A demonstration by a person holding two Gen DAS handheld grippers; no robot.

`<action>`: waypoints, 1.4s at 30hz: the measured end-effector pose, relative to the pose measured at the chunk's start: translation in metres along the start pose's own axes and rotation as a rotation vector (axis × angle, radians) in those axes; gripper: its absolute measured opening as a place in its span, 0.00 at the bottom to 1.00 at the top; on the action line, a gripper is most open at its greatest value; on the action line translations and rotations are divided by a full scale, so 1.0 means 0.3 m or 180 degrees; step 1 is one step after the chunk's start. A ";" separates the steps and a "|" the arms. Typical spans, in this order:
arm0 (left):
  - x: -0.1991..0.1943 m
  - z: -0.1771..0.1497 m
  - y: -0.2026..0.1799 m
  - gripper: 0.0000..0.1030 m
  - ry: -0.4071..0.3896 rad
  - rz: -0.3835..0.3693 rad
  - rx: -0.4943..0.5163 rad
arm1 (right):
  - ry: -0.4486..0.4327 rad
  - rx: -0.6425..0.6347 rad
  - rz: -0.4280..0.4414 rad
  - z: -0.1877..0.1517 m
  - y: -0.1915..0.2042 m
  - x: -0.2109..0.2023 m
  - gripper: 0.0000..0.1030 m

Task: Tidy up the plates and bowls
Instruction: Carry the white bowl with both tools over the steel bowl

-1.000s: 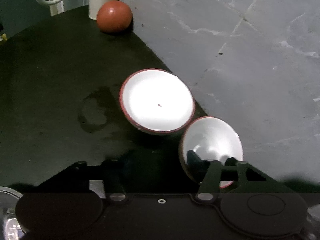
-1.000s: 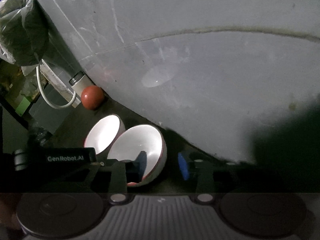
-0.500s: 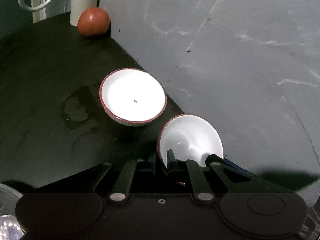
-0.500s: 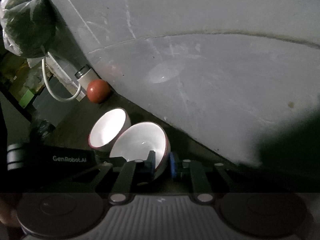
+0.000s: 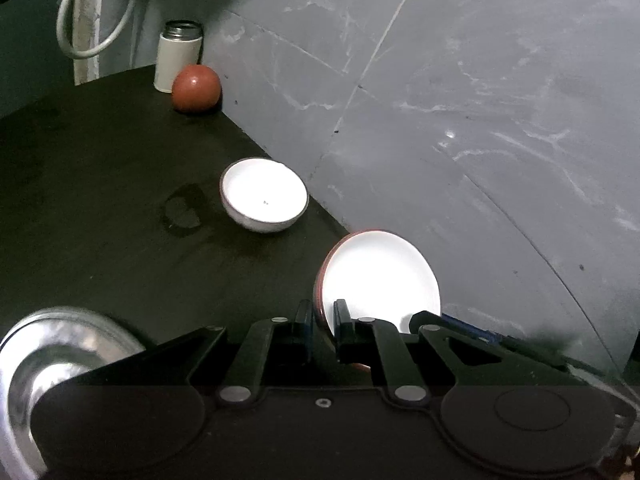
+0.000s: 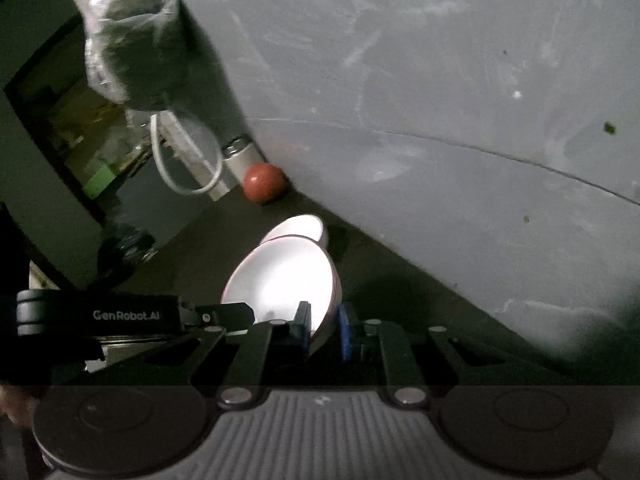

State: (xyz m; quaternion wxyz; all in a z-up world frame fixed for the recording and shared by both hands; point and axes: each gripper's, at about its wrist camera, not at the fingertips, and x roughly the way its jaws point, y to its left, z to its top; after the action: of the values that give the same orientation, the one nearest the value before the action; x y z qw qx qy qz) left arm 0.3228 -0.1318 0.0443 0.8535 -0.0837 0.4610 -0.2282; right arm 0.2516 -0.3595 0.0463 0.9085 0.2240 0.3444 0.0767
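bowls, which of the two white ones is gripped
The near bowl, tilted on edge by the wall, with both grippers shut on its rim. The far bowl sits upright and untouched on the counter.

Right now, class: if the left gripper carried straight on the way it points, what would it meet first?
Probably the grey wall. The left gripper, shut on a red-rimmed white bowl, points past the black counter's edge; the second white bowl sits left of that line. Depth is uncertain.

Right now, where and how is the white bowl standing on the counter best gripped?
Pinch the rim of the standing bowl on the side away from the grey wall, coming down from above. It sits upright, mouth up, so its thin rim is exposed; the wall crowds the other side.
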 end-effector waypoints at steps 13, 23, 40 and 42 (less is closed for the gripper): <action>-0.174 -0.210 0.061 0.10 0.0145 0.0031 -0.0152 | 0.0487 -0.0455 0.0308 -0.125 0.103 -0.118 0.16; -0.167 -0.284 0.091 0.11 0.0397 0.0121 -0.0294 | 0.0865 -0.0628 0.0268 -0.192 0.133 -0.135 0.16; -0.123 -0.289 0.089 0.12 0.0551 0.0168 -0.0385 | 0.1038 -0.0671 0.0106 -0.189 0.148 -0.098 0.16; -0.117 -0.288 0.089 0.12 0.0560 0.0172 -0.0380 | 0.1048 -0.0673 0.0096 -0.188 0.147 -0.097 0.16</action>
State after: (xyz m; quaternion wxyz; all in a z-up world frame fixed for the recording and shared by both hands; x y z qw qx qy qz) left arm 0.2432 -0.0858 0.0126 0.8091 -0.1016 0.5490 -0.1836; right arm 0.1933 -0.3089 0.0464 0.8571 0.1168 0.4750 0.1617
